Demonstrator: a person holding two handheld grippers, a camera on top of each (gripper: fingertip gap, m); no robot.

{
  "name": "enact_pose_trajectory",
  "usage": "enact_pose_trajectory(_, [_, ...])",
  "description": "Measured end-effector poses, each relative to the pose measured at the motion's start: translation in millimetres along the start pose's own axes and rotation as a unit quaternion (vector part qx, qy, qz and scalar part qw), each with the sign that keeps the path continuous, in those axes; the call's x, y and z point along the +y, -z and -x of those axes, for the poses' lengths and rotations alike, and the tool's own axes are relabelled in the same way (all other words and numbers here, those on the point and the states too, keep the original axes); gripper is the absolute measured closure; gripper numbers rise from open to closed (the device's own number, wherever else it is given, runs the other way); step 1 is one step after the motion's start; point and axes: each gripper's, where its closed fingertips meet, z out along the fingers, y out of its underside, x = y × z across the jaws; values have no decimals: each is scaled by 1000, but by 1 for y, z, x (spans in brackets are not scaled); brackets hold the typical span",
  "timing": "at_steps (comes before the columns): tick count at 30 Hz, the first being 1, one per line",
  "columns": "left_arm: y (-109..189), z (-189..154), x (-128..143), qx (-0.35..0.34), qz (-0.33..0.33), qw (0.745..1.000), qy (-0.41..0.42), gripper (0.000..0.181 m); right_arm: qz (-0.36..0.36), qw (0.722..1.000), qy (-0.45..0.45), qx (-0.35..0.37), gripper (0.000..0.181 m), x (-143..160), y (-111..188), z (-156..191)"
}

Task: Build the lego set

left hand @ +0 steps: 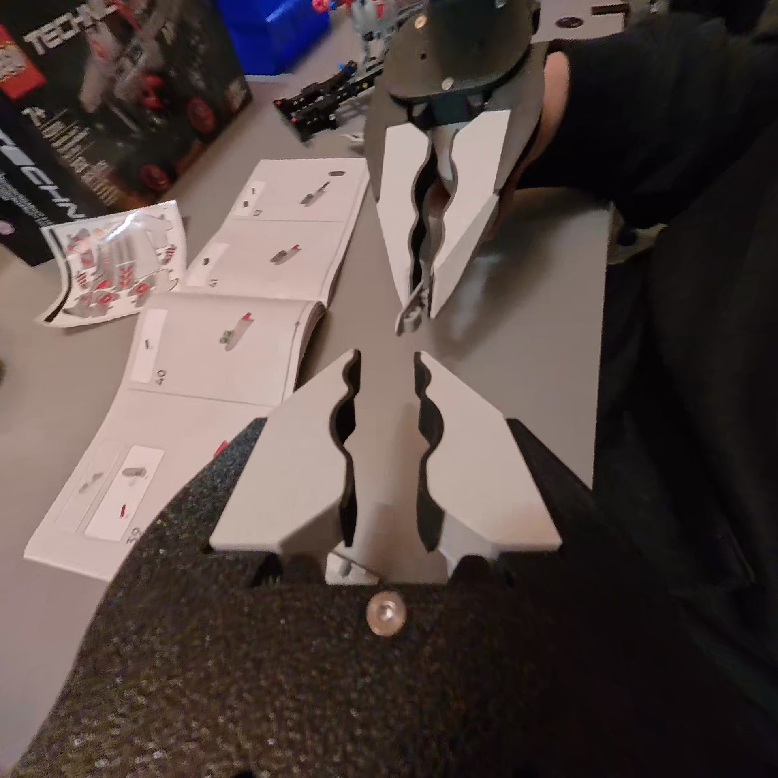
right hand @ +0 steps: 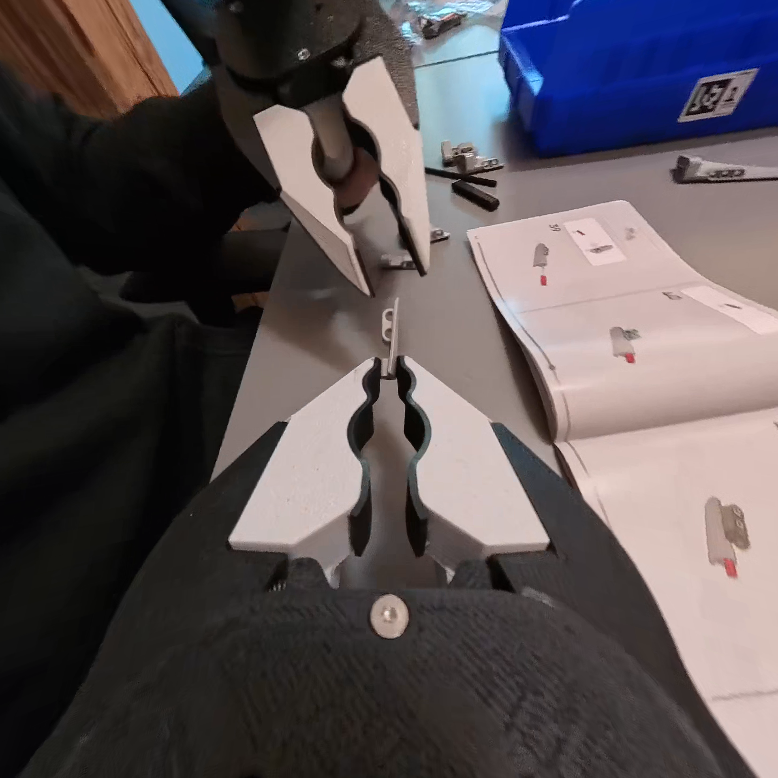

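Note:
My right gripper [right hand: 388,361] is shut on a small light grey Lego piece [right hand: 391,332] with two holes, which sticks out forward past its tips above the grey table [right hand: 454,379]. In the left wrist view the same gripper [left hand: 421,305] points down toward me with the piece [left hand: 409,316] at its tips. My left gripper [left hand: 387,355] is open and empty, its tips a short way from that piece. In the right wrist view the left gripper [right hand: 395,280] hangs open just beyond the piece. An open instruction booklet [left hand: 235,337] lies beside both; it also shows in the right wrist view [right hand: 631,337].
A sticker sheet [left hand: 113,261] and the dark set box [left hand: 105,105] stand to the left. A black partial build [left hand: 324,101] and a blue bin [right hand: 631,63] are at the back. Loose grey and black parts [right hand: 467,168] lie near the booklet. The person's dark sleeve [left hand: 673,126] covers the table edge. Less than 4 cm separates the two grippers' tips.

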Motion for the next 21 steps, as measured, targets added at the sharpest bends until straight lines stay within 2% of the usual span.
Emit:
enact_pose_trajectory(3, [-4,1,4,17,-2,1000,13,159,5,1000,19,-21,175,-1,-8,8])
enact_pose_trajectory(6, [-3,-1,9,30,3,999,12,162,9,999,33,-13,175,-2,-14,7])
enact_pose_trajectory(14, [8,-4,15,37,-12,999,15,167,22,999,22,-34,175,-7,-28,9])
enact_pose_trajectory(17, [12,-12,15,61,-22,998,22,165,29,999,12,-35,175,-7,-33,8])
enact_pose_trajectory(21, [12,-6,18,37,-17,999,18,167,32,999,29,-25,175,-10,-37,8])
